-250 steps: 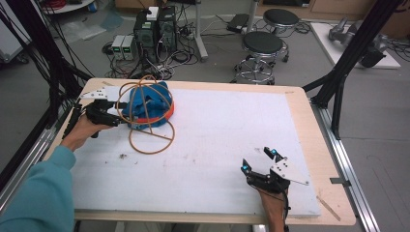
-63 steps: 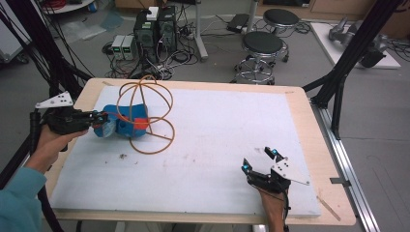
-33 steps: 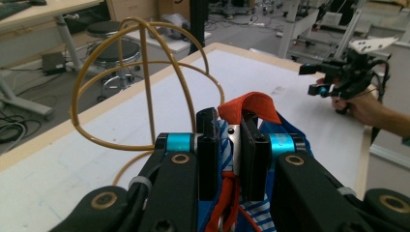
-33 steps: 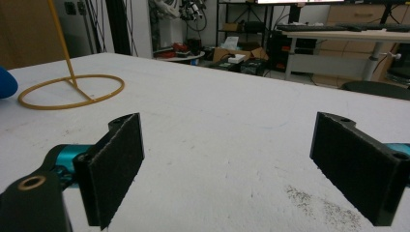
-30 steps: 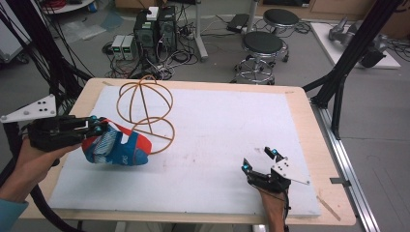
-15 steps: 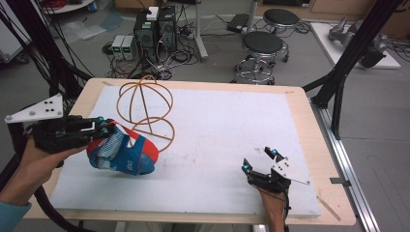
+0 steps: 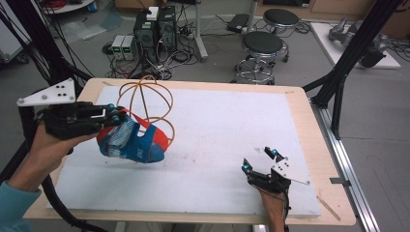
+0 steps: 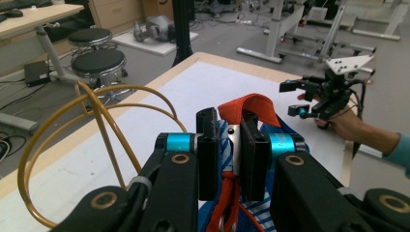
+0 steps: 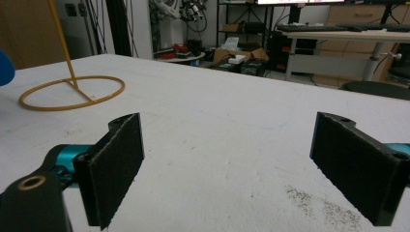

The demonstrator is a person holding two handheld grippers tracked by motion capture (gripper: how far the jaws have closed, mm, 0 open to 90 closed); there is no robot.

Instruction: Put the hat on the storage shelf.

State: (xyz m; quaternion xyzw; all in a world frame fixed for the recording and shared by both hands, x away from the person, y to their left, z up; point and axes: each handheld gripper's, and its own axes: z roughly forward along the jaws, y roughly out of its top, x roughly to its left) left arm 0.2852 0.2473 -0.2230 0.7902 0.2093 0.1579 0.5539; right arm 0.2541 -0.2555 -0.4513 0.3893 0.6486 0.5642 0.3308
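Note:
A blue cap [image 7: 138, 145] with red trim and white stripes hangs in the air over the left of the white mat. My left gripper [image 7: 113, 114] is shut on its red edge, level and pointing right. In the left gripper view the jaws [image 8: 231, 130] pinch the red fabric [image 8: 251, 105], with blue striped cloth below. Just behind the cap stands a bare gold wire stand [image 7: 145, 99], seen too in the left gripper view [image 8: 96, 121]. My right gripper [image 7: 258, 159] rests open on the mat at the front right, with nothing between its pads [image 9: 116, 164].
The white mat [image 7: 227, 121] covers a wooden table [image 7: 309, 125]. The stand's wire base ring [image 9: 72, 92] lies flat on the mat. Black frame posts [image 7: 348, 58] rise at both sides. Stools and computer boxes stand on the floor beyond the far edge.
The left gripper has lifted the cap off the wire stand, and in the last second has carried it a little up and to the right. The right gripper has stayed still.

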